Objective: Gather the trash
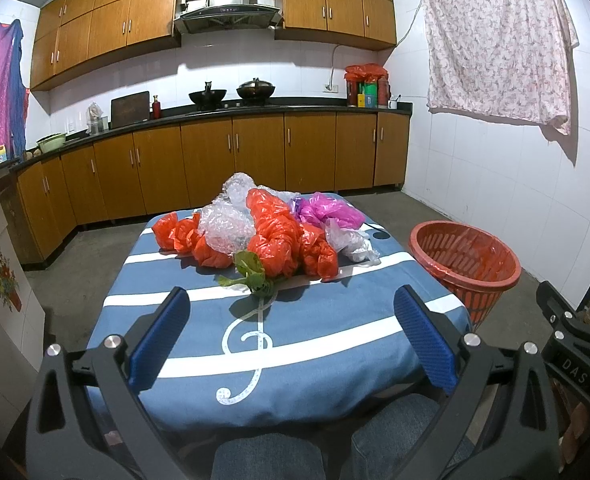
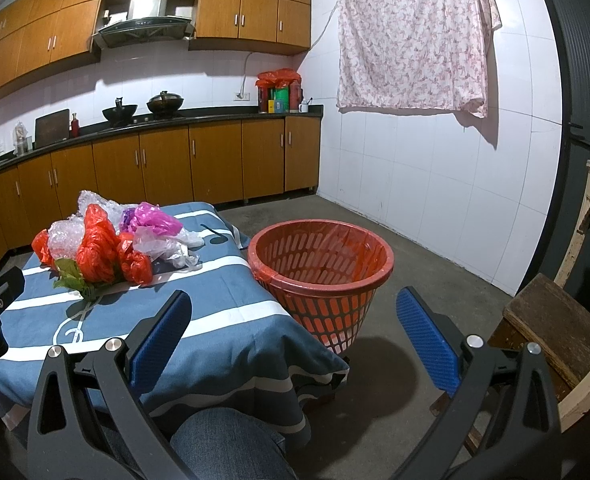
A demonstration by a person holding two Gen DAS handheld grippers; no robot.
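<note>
Kitchen with wood-front cabinets; the tabletop under a blue cloth with white stripes and a treble clef (image 1: pixel 335 320) carries the trash in one pile at its far half: crumpled red-orange plastic bags (image 1: pixel 275 240), clear bubble wrap (image 1: pixel 225 228), a magenta plastic bag (image 1: pixel 331 210), a thin clear bag (image 1: pixel 349 242) and a limp green leaf (image 1: pixel 251 274) at the near edge. Red slotted plastic basket with a liner (image 2: pixel 321 256) stands on the floor just beside the tabletop's right edge, likely so pieces drop straight in. Left gripper (image 1: pixel 291 338) and right gripper (image 2: pixel 295 336) both hover at the near edge, jaws spread wide, holding and touching nothing; nothing collected yet by the look of it.
</note>
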